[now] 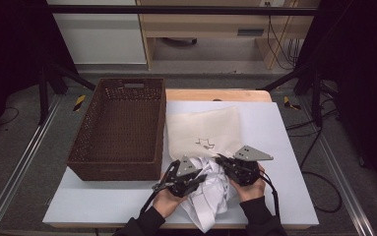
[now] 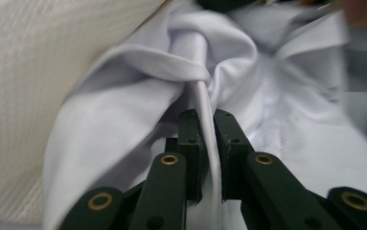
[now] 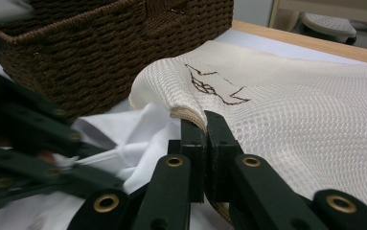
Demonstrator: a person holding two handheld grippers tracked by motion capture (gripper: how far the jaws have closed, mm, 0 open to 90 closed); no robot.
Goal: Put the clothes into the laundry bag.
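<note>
High view. A white shirt (image 1: 210,196) is seen crumpled at the near edge of the white table (image 1: 284,147), partly tucked under the near hem of a cream mesh bag (image 1: 203,130) that lies flat beside a brown wicker basket (image 1: 119,128). The basket is seen bare inside. The jaw tips of the left gripper (image 1: 196,179) and the right gripper (image 1: 221,161) are hidden by their own bodies and by cloth, so the grips cannot be read from here. The lower part of the shirt is cut off between the person's sleeves.

Left gripper view. The left gripper (image 2: 209,120) is seen pressed together on a thin ridge of the shirt (image 2: 138,96), the fold standing up between the jaws. No earlier state is told. The bag (image 2: 23,96) is shown at the left as out-of-focus weave; the top right is blurred and hard to make out.

Right gripper view. The right gripper (image 3: 205,123) is seen pinching the thick hem of the bag (image 3: 291,110), lifted slightly off the shirt (image 3: 138,129). A dark stitched mark on the bag is shown sharply here, tiny from above. The basket (image 3: 99,52) wall is seen behind, its inside hidden. The left gripper (image 3: 28,143) is a dark blur at the left.
</note>
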